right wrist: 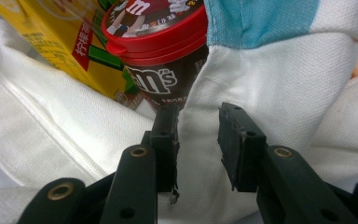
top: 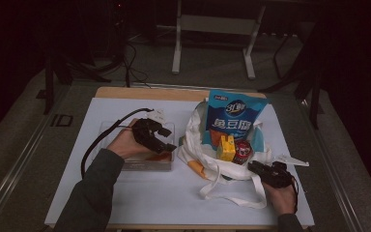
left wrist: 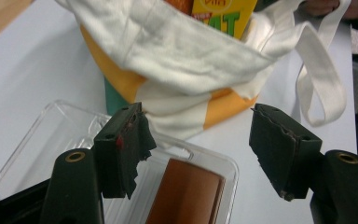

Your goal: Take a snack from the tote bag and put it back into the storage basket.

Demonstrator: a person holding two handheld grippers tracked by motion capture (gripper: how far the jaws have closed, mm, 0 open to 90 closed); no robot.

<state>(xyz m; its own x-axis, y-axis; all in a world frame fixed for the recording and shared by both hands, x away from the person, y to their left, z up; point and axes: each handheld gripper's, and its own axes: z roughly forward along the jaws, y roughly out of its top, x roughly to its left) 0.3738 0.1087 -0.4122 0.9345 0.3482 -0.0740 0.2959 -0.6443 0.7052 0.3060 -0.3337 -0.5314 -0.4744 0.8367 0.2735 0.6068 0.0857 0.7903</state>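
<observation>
A white tote bag (top: 195, 145) (left wrist: 177, 51) (right wrist: 270, 70) stands on the table. It holds a blue snack pouch (top: 234, 116), a yellow drink carton (top: 227, 147) (right wrist: 51, 37) and a red-lidded M&M's can (top: 242, 151) (right wrist: 158, 32). My left gripper (top: 166, 140) (left wrist: 200, 149) hangs open over a clear plastic tray (top: 111, 130) (left wrist: 46, 126), in which a brown flat item (left wrist: 186, 196) lies, with nothing between the pads. My right gripper (top: 253, 167) (right wrist: 198, 140) sits at the bag's near rim. Its jaws stand apart, with smooth, unpinched bag cloth in the gap.
A white sheet (top: 140, 193) covers the table, with a wooden strip (top: 140, 92) at the far edge. The bag's handles (top: 232, 193) trail toward the front edge, between my two hands. Beyond the table, a stand's legs (top: 176, 53) rest on the dark floor.
</observation>
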